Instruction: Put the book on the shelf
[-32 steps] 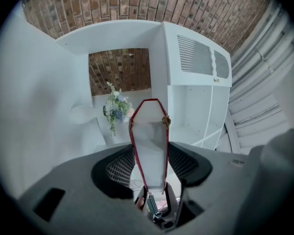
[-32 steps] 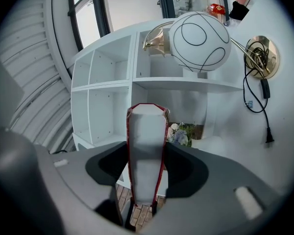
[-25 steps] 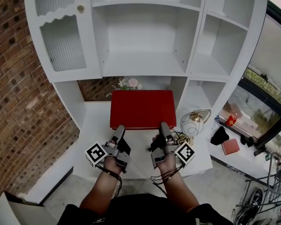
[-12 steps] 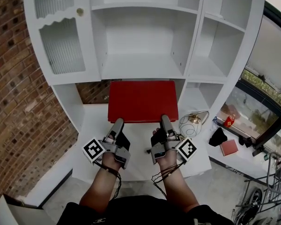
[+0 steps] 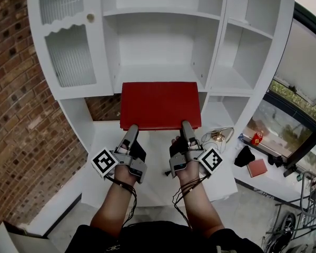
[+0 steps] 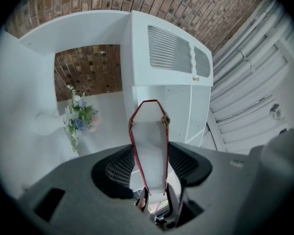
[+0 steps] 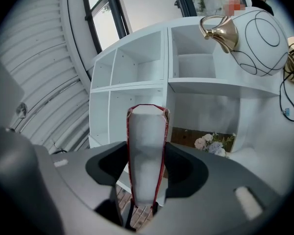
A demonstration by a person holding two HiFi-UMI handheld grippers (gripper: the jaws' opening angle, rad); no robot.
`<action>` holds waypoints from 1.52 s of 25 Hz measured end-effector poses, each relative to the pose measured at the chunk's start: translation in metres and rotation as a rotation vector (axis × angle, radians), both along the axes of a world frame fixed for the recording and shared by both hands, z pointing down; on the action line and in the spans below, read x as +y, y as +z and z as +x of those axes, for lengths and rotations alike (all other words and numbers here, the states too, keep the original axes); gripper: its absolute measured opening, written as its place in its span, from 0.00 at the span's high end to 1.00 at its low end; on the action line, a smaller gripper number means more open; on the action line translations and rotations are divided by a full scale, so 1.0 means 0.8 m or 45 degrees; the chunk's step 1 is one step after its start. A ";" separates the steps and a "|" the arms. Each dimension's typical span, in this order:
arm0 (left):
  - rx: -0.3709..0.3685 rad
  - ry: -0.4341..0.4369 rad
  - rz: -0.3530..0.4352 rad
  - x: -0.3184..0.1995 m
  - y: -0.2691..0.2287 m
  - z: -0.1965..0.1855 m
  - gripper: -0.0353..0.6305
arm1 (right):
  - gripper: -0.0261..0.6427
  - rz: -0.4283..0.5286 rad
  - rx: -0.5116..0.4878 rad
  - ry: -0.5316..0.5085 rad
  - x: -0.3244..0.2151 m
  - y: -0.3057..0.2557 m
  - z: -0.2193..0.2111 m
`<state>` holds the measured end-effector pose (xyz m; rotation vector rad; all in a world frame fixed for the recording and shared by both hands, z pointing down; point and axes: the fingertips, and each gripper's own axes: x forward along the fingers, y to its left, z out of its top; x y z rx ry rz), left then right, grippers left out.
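Observation:
A large red book is held flat in the air in front of the white shelf unit, its far edge level with the middle shelf board. My left gripper is shut on the book's near edge at the left, my right gripper on the same edge at the right. In the left gripper view the book shows end-on between the jaws, red covers around white pages. The right gripper view shows the same book clamped between its jaws.
A glass-fronted cabinet door stands at the left of the open shelves. A small vase of flowers sits in the low niche. A round white lamp with a brass fitting and cables rest on the desktop at the right. Brick wall on the left.
Both grippers have lifted the book up and forward; it has risen from just above the desktop, now covering the flowers, and its far edge reaches the middle shelf.

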<state>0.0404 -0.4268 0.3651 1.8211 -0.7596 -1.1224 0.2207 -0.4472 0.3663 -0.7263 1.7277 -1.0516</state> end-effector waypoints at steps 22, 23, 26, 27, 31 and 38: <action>-0.046 -0.062 -0.073 -0.093 -0.021 -0.010 0.61 | 0.60 -0.118 -0.040 -0.015 -0.092 -0.019 -0.006; -0.046 -0.063 -0.072 -0.097 -0.023 -0.011 0.60 | 0.60 -0.117 -0.042 -0.017 -0.096 -0.021 -0.007; -0.043 -0.071 -0.066 -0.108 -0.029 -0.014 0.60 | 0.60 -0.116 -0.040 -0.028 -0.108 -0.028 -0.010; -0.041 -0.073 -0.066 -0.111 -0.030 -0.015 0.60 | 0.60 -0.116 -0.037 -0.032 -0.111 -0.029 -0.011; -0.031 -0.088 -0.080 -0.126 -0.038 -0.020 0.60 | 0.60 -0.115 -0.038 -0.048 -0.127 -0.040 -0.017; -0.015 -0.092 -0.107 -0.150 -0.050 -0.026 0.60 | 0.59 -0.137 -0.040 -0.048 -0.151 -0.050 -0.021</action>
